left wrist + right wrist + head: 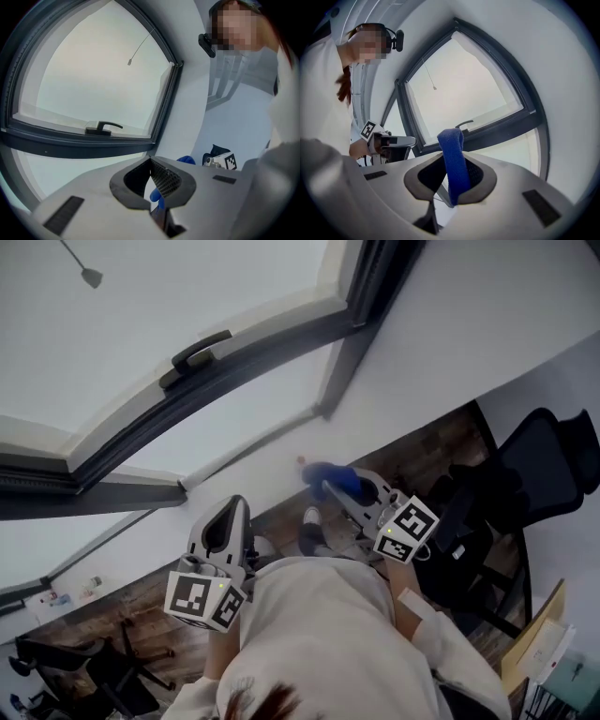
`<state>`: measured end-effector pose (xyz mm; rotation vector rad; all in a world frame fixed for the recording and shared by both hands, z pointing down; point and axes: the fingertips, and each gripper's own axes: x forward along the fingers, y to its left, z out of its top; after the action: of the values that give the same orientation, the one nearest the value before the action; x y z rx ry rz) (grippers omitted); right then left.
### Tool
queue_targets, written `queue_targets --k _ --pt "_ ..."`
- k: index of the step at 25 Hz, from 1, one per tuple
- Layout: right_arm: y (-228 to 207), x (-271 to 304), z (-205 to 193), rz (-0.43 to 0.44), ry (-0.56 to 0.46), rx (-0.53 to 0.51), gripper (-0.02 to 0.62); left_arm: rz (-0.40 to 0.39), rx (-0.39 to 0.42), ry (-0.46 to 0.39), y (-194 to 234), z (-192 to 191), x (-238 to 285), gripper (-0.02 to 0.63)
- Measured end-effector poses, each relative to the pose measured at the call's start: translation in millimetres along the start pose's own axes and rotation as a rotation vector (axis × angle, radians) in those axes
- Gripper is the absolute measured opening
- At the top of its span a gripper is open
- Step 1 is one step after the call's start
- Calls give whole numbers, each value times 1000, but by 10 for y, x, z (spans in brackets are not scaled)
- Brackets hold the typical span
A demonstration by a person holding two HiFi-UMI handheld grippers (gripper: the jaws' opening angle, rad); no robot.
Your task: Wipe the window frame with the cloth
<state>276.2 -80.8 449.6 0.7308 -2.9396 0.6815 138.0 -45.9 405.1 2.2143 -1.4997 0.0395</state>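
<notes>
The dark window frame [253, 348] with its handle [200, 351] runs across the upper half of the head view. My right gripper [330, 487] is shut on a blue cloth [336, 476] and held below the frame's lower right corner, apart from it. In the right gripper view the cloth [451, 140] stands up as a folded strip between the jaws of the right gripper [454, 165], with the frame [506, 126] behind. My left gripper [238, 504] hangs lower left, shut on nothing. In its own view the left gripper [151, 162] points at the frame [70, 143] below the handle [102, 127].
A white wall [450, 324] lies right of and below the window. A black office chair [534, 465] stands on the wooden floor at the right, another chair [103, 671] at the lower left, a cardboard box [539, 643] at the lower right. A blind cord [89, 276] hangs over the glass.
</notes>
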Motion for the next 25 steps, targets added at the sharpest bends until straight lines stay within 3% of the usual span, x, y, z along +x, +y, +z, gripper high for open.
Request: queue_targets --k 8,13,18,25 --pt "-294 446 20 -106 136 -149 49 58 0 -6 -99 -1 4 9" --pt "-236 1113 512 -111 78 -287 49 32 -18 -4 23 60 42 9" --pt "-291 1842 774 -147 90 -360 49 26 -27 -20 285 233 -54 9" --pt "-387 2729 680 -185 186 -468 50 75 -59 -32 771 280 -362 9"
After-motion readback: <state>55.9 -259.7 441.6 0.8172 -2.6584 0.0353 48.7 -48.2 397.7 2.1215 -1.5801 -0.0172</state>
